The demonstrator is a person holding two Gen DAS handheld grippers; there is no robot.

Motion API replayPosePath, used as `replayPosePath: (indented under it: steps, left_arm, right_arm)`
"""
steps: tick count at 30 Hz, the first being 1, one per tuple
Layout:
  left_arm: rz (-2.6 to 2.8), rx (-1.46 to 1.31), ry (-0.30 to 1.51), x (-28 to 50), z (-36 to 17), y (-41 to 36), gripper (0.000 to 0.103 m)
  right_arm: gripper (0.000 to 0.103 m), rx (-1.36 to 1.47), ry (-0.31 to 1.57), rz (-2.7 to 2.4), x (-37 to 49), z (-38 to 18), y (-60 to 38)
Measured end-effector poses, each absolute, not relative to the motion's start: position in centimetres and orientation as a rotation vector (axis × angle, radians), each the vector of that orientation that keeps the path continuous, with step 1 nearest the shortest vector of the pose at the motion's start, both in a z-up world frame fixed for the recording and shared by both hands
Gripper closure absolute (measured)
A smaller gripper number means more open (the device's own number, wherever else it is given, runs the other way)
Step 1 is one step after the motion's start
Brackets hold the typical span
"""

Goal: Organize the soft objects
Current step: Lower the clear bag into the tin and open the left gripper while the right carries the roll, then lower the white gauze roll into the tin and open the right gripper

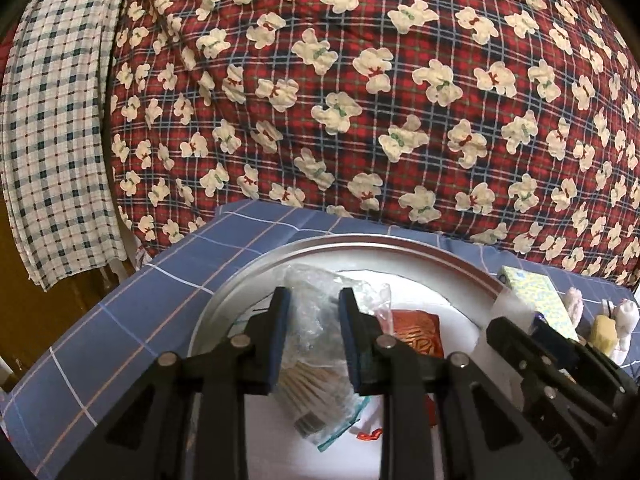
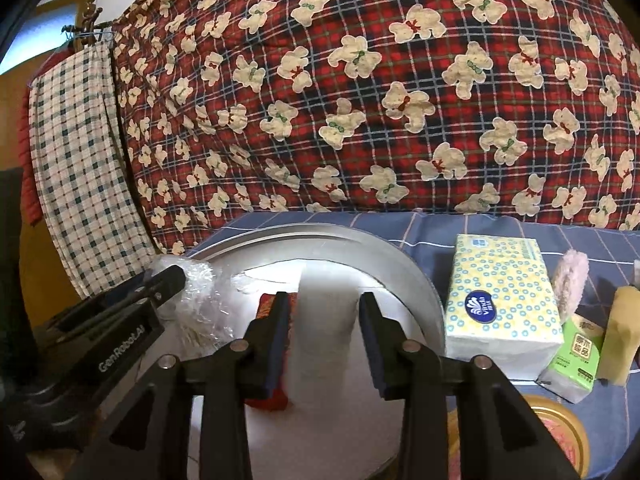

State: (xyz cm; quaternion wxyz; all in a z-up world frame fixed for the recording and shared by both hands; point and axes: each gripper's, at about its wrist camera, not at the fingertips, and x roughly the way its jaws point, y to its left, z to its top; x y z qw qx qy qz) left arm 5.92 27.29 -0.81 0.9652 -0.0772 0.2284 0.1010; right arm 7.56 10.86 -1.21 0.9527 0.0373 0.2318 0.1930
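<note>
Both tools are built from matte black plastic links, joined by round silver pivot pins. On the left gripper (image 1: 314,312) two flat fingers (image 1: 276,344) are faced with dark blue pads, and triangular cut-outs are seen in the outer arms. The right gripper (image 2: 324,316) is made the same way, with blue-padded fingers (image 2: 370,340). White lettering reading "GenRobot.AI" is printed along the side of the left gripper's body.
</note>
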Motion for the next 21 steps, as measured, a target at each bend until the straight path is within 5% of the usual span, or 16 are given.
replayPosePath:
  steps: [3, 9, 21]
  left_arm:
    - [0.228, -0.151, 0.454, 5.8, -0.9, 27.4, 0.026]
    - [0.273, -0.122, 0.398, 5.0, -0.8, 27.1, 0.002]
    - [0.301, -0.027, 0.343, 4.1, -0.8, 25.3, 0.000]
  right_arm:
    - [0.045, 0.089, 0.437, 0.395, 6.9, -0.9, 10.5]
    - [0.027, 0.082, 0.333, 0.340, 5.2, 0.1, 9.9]
    - [0.025, 0.079, 0.273, 0.282, 4.0, 0.9, 8.5]
